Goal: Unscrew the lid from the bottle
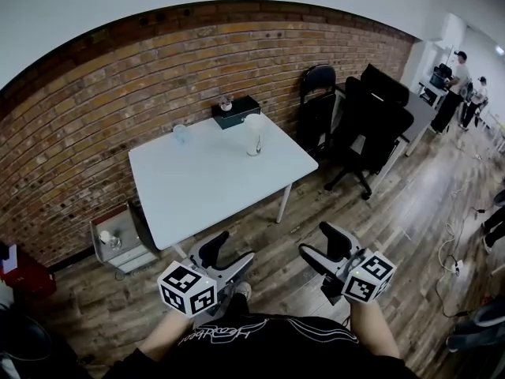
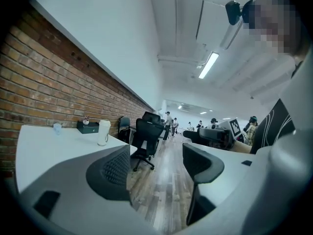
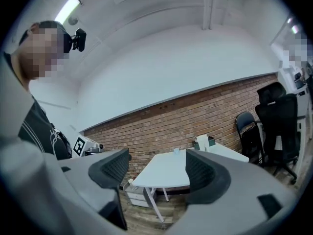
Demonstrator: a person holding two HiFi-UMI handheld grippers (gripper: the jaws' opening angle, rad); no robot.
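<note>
Left claw (image 1: 229, 257) and right claw (image 1: 322, 251) wide open, empty; bottle (image 1: 253, 135) upright near far edge of surface (image 1: 205, 192).

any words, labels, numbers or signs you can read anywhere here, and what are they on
No text can be read in any view.
shirt: white script across the black cloth, too blurred to read.
left claw and right claw: cubes show black and white square patterns only, no words.
bottle and box on the table: any print too small to tell.
</note>
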